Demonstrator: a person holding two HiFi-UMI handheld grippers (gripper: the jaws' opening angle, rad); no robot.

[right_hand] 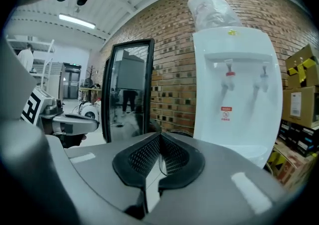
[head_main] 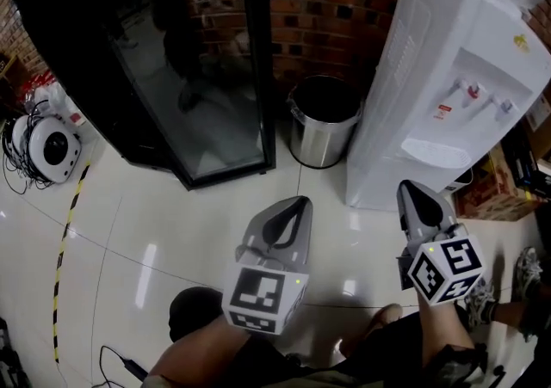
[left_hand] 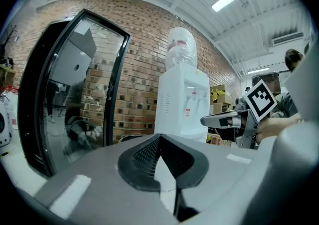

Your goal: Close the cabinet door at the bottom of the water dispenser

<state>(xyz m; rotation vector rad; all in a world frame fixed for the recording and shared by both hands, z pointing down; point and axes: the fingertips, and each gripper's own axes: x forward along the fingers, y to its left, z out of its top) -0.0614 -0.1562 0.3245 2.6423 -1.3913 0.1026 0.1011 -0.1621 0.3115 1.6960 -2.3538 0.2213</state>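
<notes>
The white water dispenser (head_main: 430, 76) stands against the brick wall at the right, with two taps and a bottle on top; it also shows in the left gripper view (left_hand: 182, 104) and fills the right gripper view (right_hand: 234, 94). Its bottom cabinet door is hidden in every view. My left gripper (head_main: 297, 203) is held up over the floor tiles, jaws shut and empty (left_hand: 158, 138). My right gripper (head_main: 411, 187) hangs in front of the dispenser's lower front, apart from it, jaws shut with nothing between them (right_hand: 159, 134).
A steel bin (head_main: 323, 120) sits just left of the dispenser. A tall black glass-door fridge (head_main: 172, 76) stands further left. Cardboard boxes (head_main: 495, 193) lie right of the dispenser. A white round device (head_main: 52, 145) and striped floor tape (head_main: 65, 240) are at the far left.
</notes>
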